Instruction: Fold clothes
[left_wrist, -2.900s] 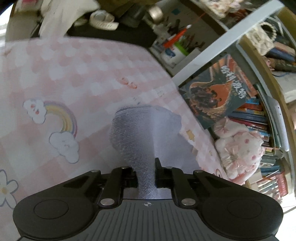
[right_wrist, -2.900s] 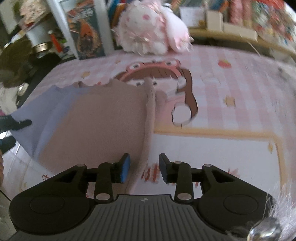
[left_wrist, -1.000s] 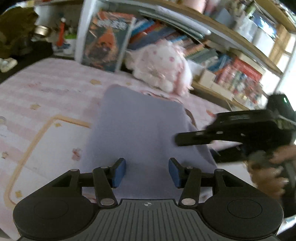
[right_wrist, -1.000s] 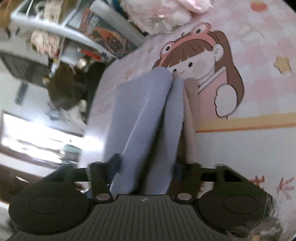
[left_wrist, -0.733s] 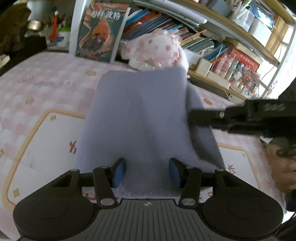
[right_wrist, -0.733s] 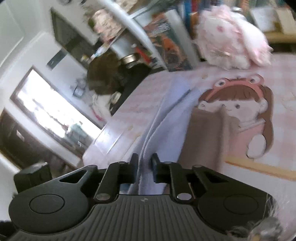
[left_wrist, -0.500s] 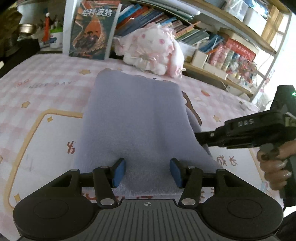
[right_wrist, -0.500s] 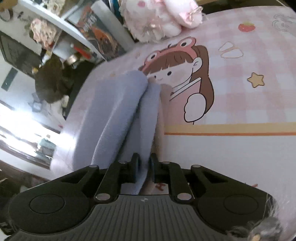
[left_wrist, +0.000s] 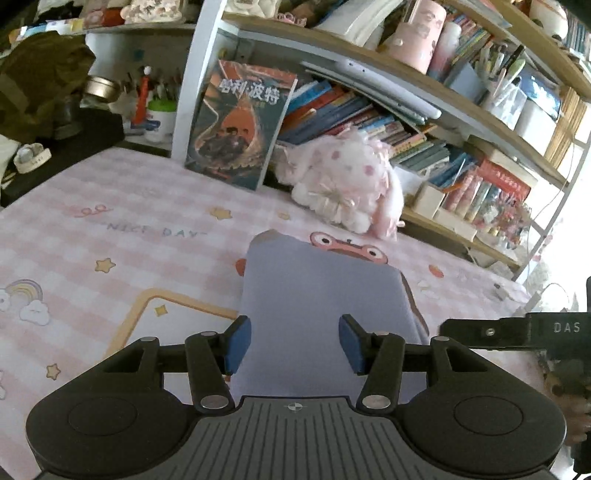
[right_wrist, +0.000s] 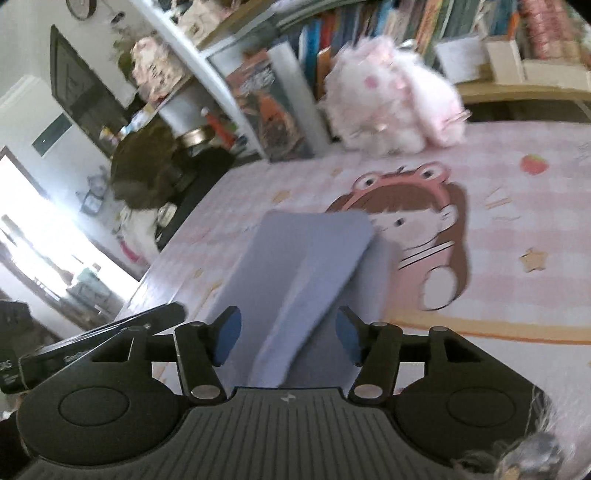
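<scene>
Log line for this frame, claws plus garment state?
left claw: open | right claw: open | folded lavender fleece garment: released, flat on pink checked cartoon mat

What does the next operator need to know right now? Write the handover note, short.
Left tongs: open, holding nothing, poised over the near edge of the lavender garment.
Right tongs: open, empty, at the garment's right side, where the top layer's edge sits raised.
Garment: lies folded into a narrow rectangle on the pink checked mat, partly covering the cartoon girl print. A plush toy sits beyond it by the bookshelf.
Done: the fold is laid down and both tongs have let go.
Left: probably flatten the raised right edge; a further fold may be wanted.
</scene>
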